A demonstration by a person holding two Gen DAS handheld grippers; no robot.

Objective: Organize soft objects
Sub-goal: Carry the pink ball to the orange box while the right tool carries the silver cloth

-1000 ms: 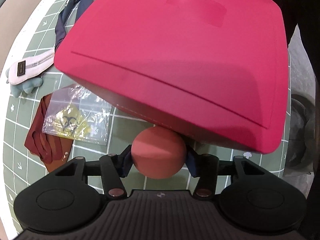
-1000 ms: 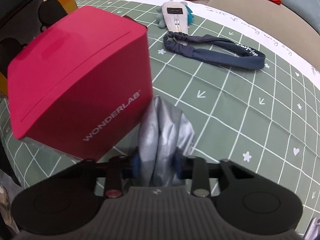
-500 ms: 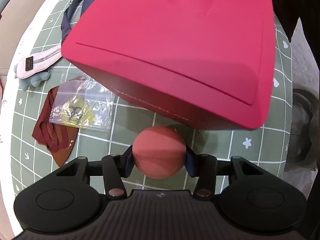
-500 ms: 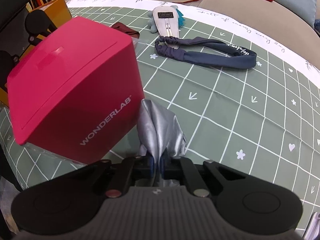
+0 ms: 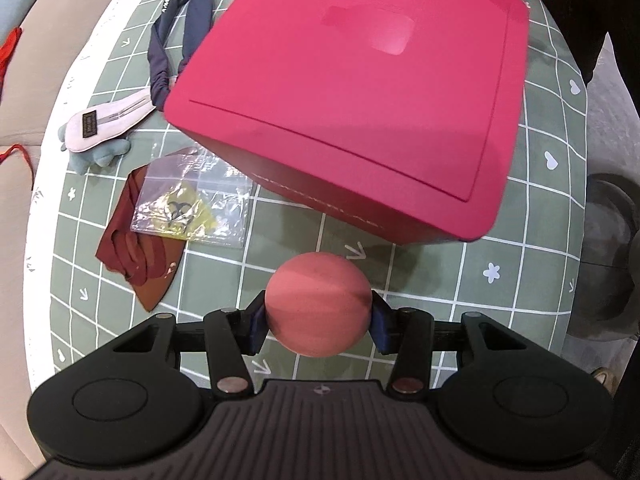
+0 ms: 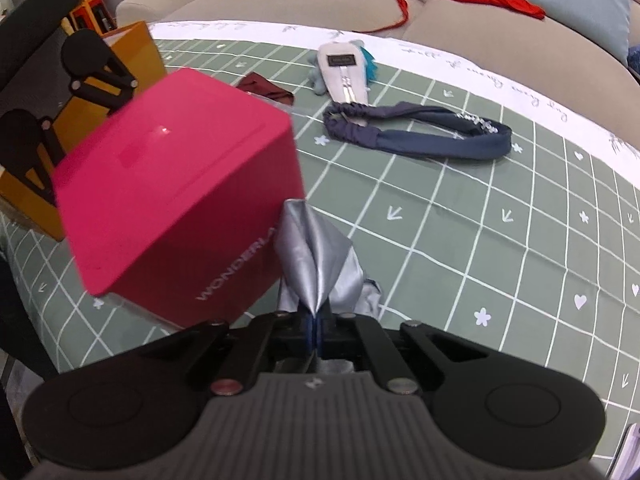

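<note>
The left gripper (image 5: 319, 322) points down over the table (image 5: 440, 280), its jaws about half open and pressed on both sides of a pink ball (image 5: 319, 303), which hangs clear of the cloth just in front of the red box (image 5: 360, 92). The right gripper (image 6: 316, 330) has its jaws fully closed, pinching a fold of silver cloth (image 6: 314, 258) that stands up beside the box's near corner, its lower part bunched on the table. The box lid looks shut, so neither item can go in yet. The ball, likely soft, could squirt out if the squeeze loosens or the gripper bumps the box. The thin pinch on slippery cloth may slide free when lifted, or the trailing part could snag the box corner and drag the box.
</note>
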